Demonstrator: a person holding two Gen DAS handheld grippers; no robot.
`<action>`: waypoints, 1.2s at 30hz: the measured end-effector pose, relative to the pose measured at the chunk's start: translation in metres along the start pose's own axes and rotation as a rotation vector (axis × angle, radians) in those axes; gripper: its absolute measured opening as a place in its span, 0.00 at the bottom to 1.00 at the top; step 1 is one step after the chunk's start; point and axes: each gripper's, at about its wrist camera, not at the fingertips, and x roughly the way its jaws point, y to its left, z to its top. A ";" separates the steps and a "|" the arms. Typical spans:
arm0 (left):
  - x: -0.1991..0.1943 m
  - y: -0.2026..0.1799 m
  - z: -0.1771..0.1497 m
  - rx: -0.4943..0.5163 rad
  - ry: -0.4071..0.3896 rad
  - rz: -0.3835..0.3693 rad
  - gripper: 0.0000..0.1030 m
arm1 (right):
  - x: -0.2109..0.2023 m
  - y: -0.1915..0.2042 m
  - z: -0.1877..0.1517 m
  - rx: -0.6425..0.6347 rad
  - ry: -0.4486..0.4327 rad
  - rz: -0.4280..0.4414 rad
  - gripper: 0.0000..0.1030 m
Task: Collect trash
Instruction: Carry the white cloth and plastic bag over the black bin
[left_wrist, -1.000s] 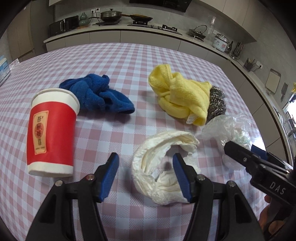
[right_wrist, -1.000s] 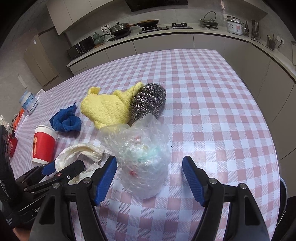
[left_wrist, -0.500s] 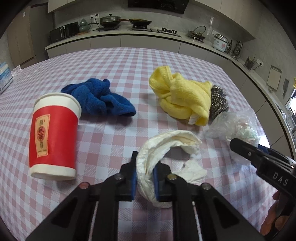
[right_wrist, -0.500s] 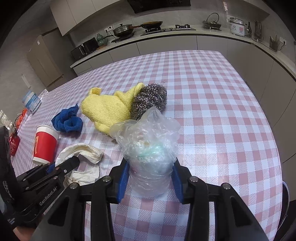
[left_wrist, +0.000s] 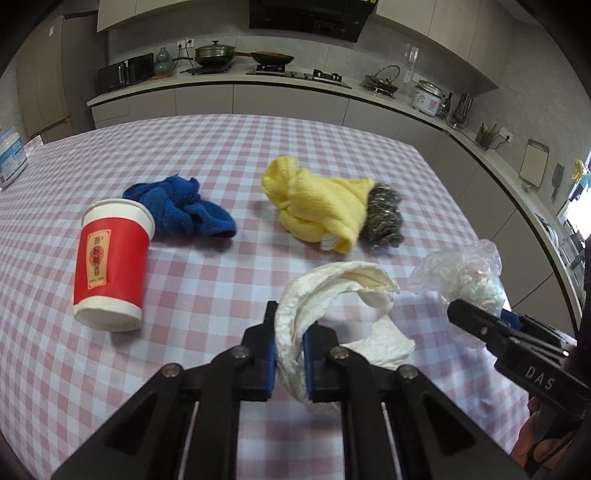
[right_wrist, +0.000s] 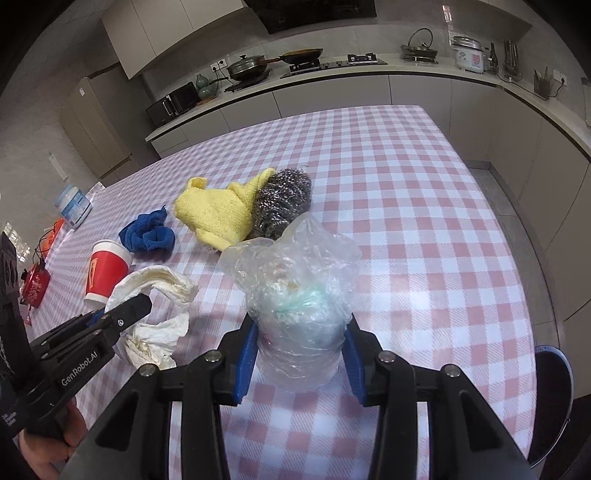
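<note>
A: Item one, the left gripper (left_wrist: 289, 356): we have its jaws pinched tight on a fold of the crumpled white paper (left_wrist: 332, 295); the rest of the wad trails loose over the checked tablecloth (left_wrist: 221, 155). We judge the grip sits on the near loop because that was the edge within reach.

B: Item two, the right gripper (right_wrist: 300, 345): we have it clamped on the clear plastic bag (right_wrist: 295, 280), one blue pad on either flank, the sides pressed in; the jaws stand partly apart only because the bundle is bulky (soft stuff, it may give further).

A: Both pieces of trash, then, are near the table's front edge, each in a gripper; whether either is clear of the cloth we cannot tell.

B: Unclaimed: the red paper cup (left_wrist: 110, 266), upright at the left; we judge it trash too. The blue cloth (left_wrist: 181, 210), the yellow cloth (left_wrist: 317, 210) and the steel scourer (left_wrist: 384, 218) touching it lie farther back; probably not trash.

A: Hidden or unclear: no bin in either view; the bag's contents are a blur of green and white; the person shows only as a hand (right_wrist: 48, 443) at the picture's edge.
</note>
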 end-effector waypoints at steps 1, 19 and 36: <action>-0.002 -0.004 -0.001 0.003 -0.001 -0.003 0.13 | -0.004 -0.002 -0.002 0.000 -0.002 -0.002 0.43; -0.026 -0.111 -0.033 0.097 0.004 -0.114 0.13 | -0.095 -0.089 -0.050 0.087 -0.039 -0.065 0.43; -0.028 -0.251 -0.064 0.252 0.050 -0.273 0.13 | -0.172 -0.207 -0.103 0.266 -0.080 -0.206 0.43</action>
